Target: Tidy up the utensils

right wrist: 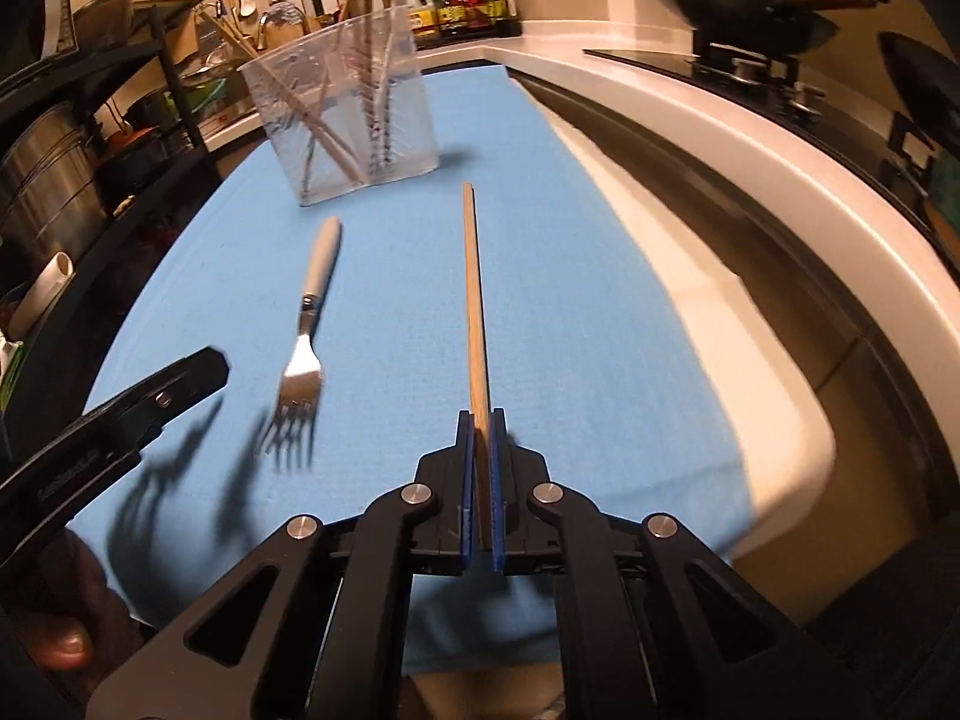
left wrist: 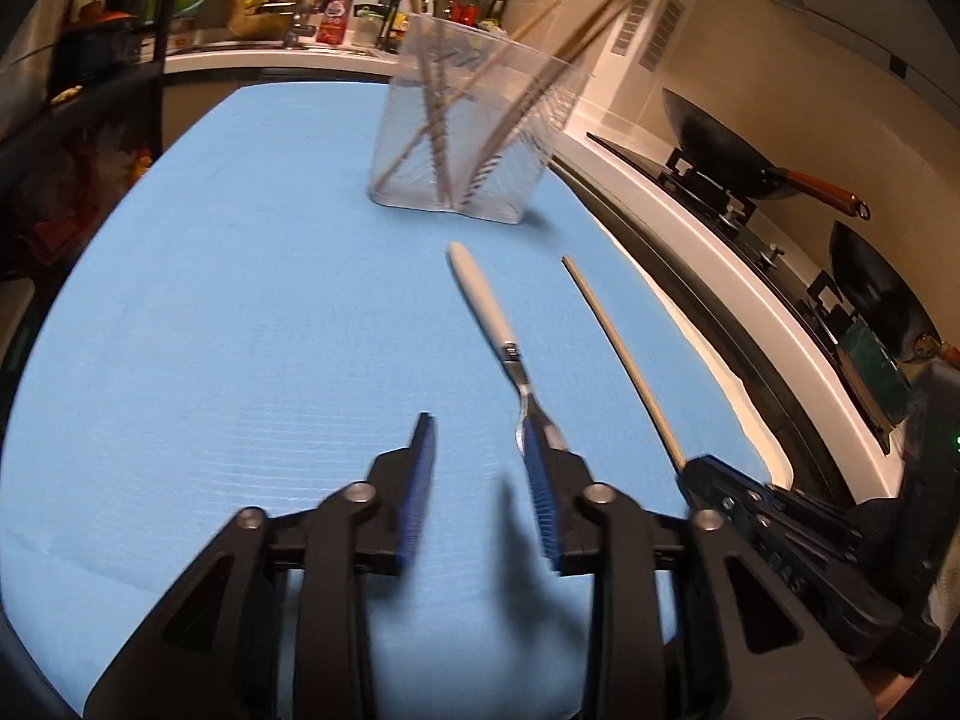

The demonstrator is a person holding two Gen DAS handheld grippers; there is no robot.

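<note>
A clear plastic utensil holder [left wrist: 474, 126] [right wrist: 342, 114] stands on the blue mat [left wrist: 240, 330] [right wrist: 540, 240] with several chopsticks in it. A fork with a white handle [left wrist: 486, 306] [right wrist: 315, 282] lies on the mat, tines toward me. My left gripper [left wrist: 480, 438] is open just above the mat, its right finger over the fork's tines. My right gripper [right wrist: 480, 420] is shut on a wooden chopstick [right wrist: 472, 288] [left wrist: 618, 354] that points toward the holder. The right gripper also shows in the left wrist view [left wrist: 708, 474], and the left one in the right wrist view [right wrist: 204, 372].
A white counter edge [right wrist: 750, 138] runs along the mat's right side, with a stove and black woks [left wrist: 726, 144] [right wrist: 762, 24] beyond. A dark shelf with steel pots [right wrist: 54, 180] stands on the left. Bottles and a sink [left wrist: 336, 12] are at the back.
</note>
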